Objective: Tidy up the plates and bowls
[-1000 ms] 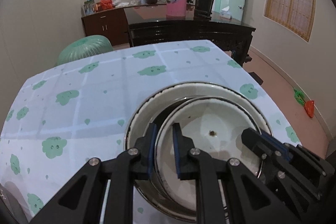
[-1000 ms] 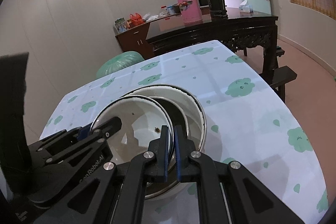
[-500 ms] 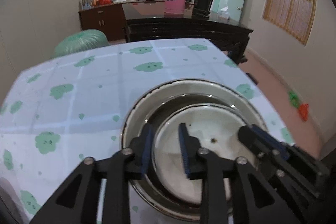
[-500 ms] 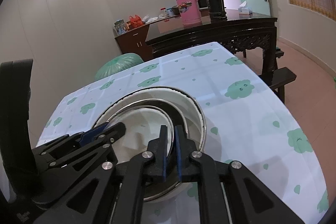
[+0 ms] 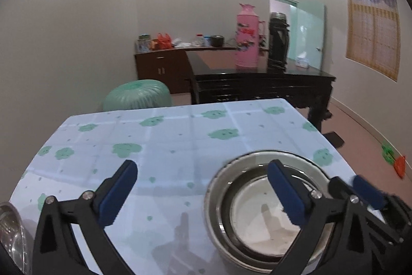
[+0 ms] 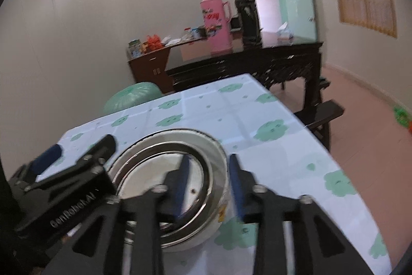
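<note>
Desk [image 5: 180, 146] under pale cloth [image 6: 257, 120] with green cloud print, nested metal bowls [image 5: 221, 197] at near right, another shiny bowl [image 5: 10, 236] at near left edge

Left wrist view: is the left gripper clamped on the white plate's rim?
No. The left gripper stands wide open, one blue pad over the tablecloth, the other above the white plate, pressing nothing.
</note>
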Motion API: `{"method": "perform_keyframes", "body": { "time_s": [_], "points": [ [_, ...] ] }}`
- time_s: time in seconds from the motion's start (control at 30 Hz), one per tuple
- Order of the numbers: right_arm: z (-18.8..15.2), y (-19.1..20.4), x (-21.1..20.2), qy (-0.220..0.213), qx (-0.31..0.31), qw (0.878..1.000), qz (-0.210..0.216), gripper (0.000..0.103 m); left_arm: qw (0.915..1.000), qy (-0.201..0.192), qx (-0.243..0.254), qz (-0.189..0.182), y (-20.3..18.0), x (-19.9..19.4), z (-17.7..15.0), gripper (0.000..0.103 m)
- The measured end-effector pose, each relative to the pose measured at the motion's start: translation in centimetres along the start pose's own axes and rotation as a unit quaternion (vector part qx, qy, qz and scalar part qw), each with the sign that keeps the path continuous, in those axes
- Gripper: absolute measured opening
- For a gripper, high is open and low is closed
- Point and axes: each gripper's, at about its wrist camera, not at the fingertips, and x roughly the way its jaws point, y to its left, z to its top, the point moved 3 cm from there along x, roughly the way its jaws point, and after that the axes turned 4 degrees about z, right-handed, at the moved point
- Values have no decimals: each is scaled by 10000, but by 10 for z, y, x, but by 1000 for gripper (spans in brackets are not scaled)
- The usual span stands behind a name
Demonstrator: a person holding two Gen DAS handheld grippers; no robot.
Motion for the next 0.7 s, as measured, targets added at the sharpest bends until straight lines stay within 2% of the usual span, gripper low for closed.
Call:
{"method": "perform_keyframes", "body": {
  "time_s": [0.07,0.1,0.4,0.7],
  "points": [
    [2,0,-6,-163,-60,9998,-92,61,10000,73,-63,-8,6,2,-1,102],
    [3,2,-9,-250,-97,9996,-87,62,9999,105,-83,-21,7,3,-2,102],
    [5,7,-19,-400,-273,9987,-160,64,9997,165,92,163,6,1,-10,102],
    [4,14,-27,-476,-393,9976,-320,68,9991,273,38,316,15,0,-18,103]
  ]
}}
